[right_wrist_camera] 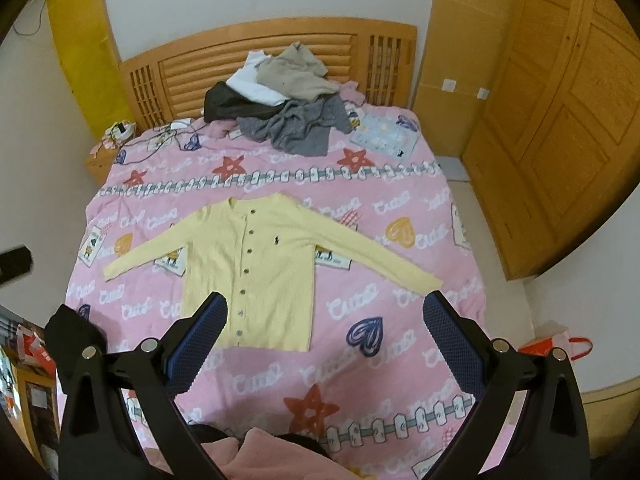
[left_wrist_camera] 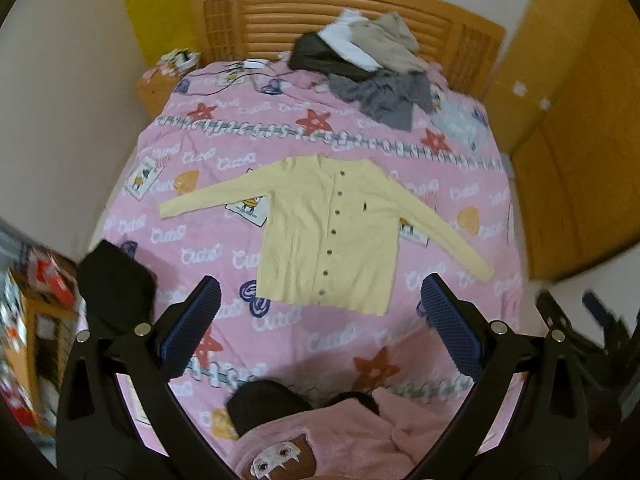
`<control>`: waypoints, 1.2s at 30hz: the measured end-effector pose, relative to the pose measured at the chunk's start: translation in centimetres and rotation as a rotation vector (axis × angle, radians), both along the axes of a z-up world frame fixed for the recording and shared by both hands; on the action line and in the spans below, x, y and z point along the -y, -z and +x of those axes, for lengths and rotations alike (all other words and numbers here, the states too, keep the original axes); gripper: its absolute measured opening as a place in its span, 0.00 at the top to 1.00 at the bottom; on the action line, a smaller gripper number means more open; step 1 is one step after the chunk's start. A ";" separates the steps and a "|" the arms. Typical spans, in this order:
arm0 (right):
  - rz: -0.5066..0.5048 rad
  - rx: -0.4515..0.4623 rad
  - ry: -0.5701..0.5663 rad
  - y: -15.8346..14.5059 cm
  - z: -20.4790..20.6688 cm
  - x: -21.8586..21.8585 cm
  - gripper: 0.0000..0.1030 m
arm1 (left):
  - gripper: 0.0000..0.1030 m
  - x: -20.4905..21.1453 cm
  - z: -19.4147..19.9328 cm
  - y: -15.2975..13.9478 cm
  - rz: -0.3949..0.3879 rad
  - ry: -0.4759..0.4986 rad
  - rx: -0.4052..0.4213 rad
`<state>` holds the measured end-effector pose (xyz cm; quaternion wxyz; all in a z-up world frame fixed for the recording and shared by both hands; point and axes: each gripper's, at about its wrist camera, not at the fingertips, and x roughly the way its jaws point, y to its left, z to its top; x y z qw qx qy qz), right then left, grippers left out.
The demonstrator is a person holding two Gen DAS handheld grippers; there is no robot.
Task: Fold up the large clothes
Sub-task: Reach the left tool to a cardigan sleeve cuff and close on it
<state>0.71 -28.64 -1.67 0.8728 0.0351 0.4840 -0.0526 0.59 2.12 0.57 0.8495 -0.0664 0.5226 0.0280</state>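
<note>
A pale yellow button-up cardigan lies flat, front up, in the middle of the pink bed, both sleeves spread out to the sides. It also shows in the right wrist view. My left gripper is open and empty, held above the bed near the cardigan's hem. My right gripper is open and empty, also above the hem, its left finger over the lower left corner. Neither touches the cloth.
A pile of grey, white, beige and dark clothes sits by the wooden headboard. A black garment lies at the bed's left edge. A pink fleece item is at the near edge. Wooden wardrobe stands right.
</note>
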 end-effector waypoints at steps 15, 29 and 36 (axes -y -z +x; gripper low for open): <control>-0.067 0.283 -0.022 0.4 9.2 -4.9 0.07 | 0.05 -29.8 9.7 7.0 -0.231 -0.449 0.070; -0.070 0.046 -0.087 12.0 32.3 -22.0 0.07 | 0.05 -51.0 26.9 35.1 -0.184 -0.637 -0.358; -0.053 -0.057 -0.121 18.3 36.2 -26.8 0.07 | 0.05 -54.5 28.8 48.6 -0.429 -0.657 -0.474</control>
